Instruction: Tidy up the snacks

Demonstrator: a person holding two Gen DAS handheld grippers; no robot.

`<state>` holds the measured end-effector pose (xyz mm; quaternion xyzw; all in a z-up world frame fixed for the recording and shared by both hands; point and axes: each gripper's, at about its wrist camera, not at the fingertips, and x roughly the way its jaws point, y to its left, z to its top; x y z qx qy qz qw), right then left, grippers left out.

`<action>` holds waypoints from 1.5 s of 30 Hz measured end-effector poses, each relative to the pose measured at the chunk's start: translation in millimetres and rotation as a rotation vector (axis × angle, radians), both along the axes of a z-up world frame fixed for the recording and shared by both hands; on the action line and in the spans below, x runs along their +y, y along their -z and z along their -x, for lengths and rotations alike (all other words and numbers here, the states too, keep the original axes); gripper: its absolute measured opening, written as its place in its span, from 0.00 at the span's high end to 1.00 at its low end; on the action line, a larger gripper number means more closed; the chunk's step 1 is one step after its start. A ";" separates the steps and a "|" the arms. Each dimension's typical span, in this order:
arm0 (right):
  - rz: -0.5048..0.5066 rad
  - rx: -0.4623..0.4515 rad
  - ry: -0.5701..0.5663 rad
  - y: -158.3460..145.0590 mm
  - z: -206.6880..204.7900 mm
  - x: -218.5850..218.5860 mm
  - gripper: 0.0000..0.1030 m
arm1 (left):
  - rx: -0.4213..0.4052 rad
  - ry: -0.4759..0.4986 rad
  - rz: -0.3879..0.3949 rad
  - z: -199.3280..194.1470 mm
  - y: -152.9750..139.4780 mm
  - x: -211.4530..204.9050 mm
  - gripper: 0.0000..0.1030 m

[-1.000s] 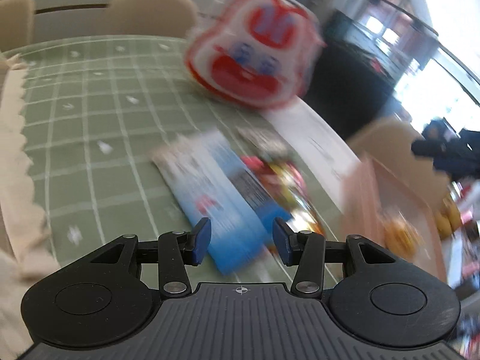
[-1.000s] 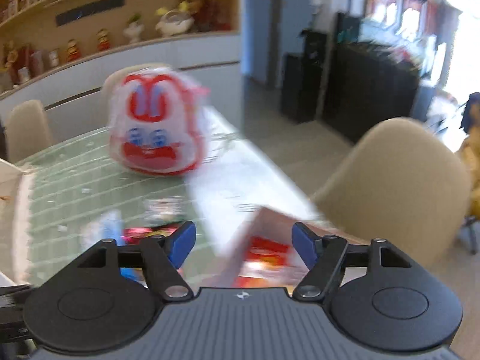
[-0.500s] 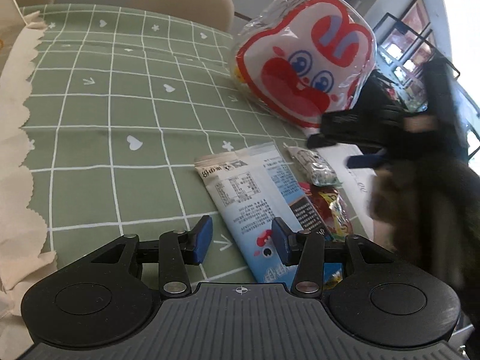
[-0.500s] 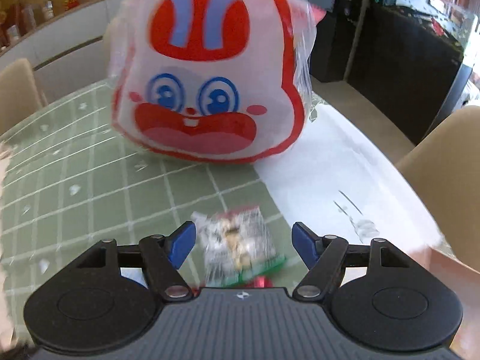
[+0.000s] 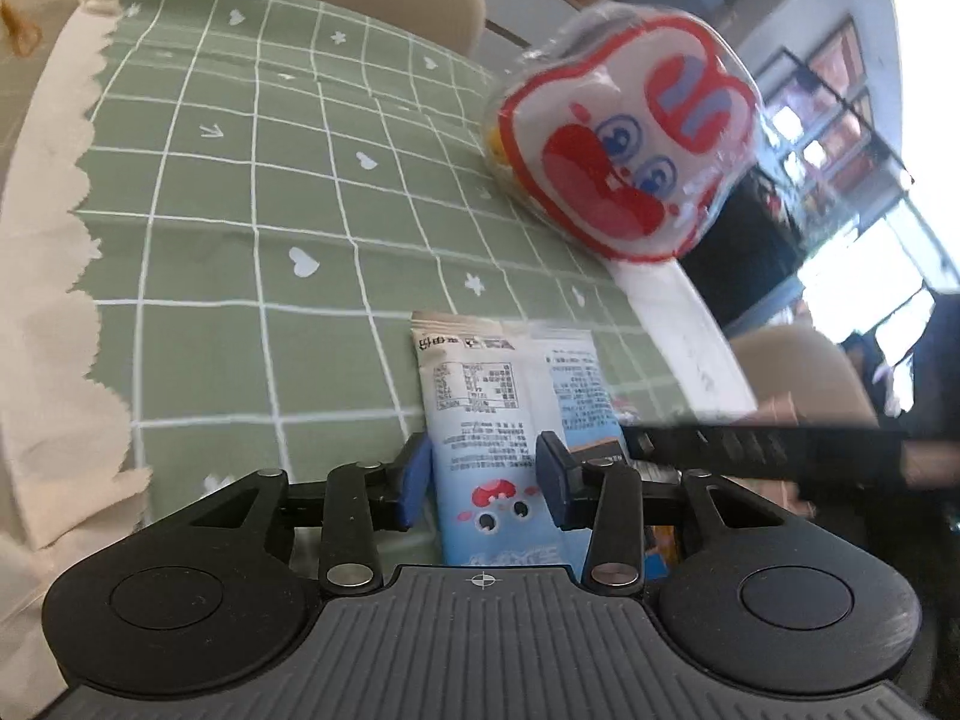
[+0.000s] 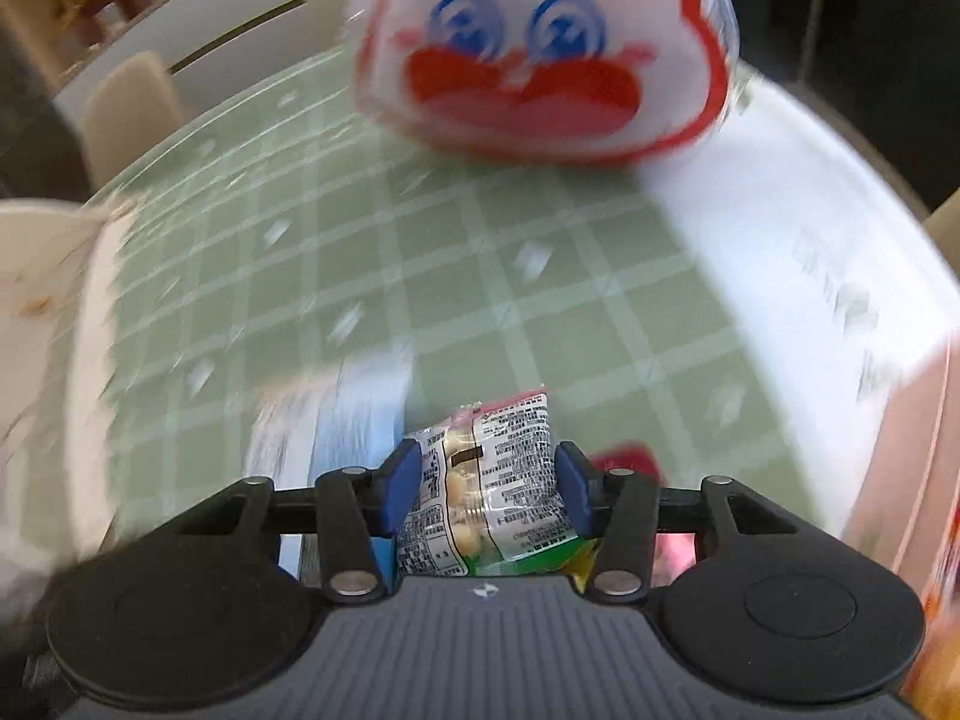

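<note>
Left wrist view, blue packet [image 5: 504, 420] between closing left hand-held gripper [image 5: 483, 483] jaws

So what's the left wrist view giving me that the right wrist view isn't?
Only the left wrist view: the left gripper closing astride the blue-and-white packet, the fringed cream cloth at the table edge, and the right gripper's body from the side.

Only the right wrist view: the right gripper closing around the clear nut packet, with a red wrapper beside it.

Both: the rabbit-face bag, the green checked tablecloth and beige chairs.
</note>
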<state>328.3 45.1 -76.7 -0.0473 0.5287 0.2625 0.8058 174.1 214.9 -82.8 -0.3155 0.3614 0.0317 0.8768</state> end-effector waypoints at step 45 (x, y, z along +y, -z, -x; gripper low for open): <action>0.071 -0.203 0.045 -8.5 259.7 -172.4 0.34 | 0.021 0.518 -0.265 65.6 -57.5 -149.7 0.52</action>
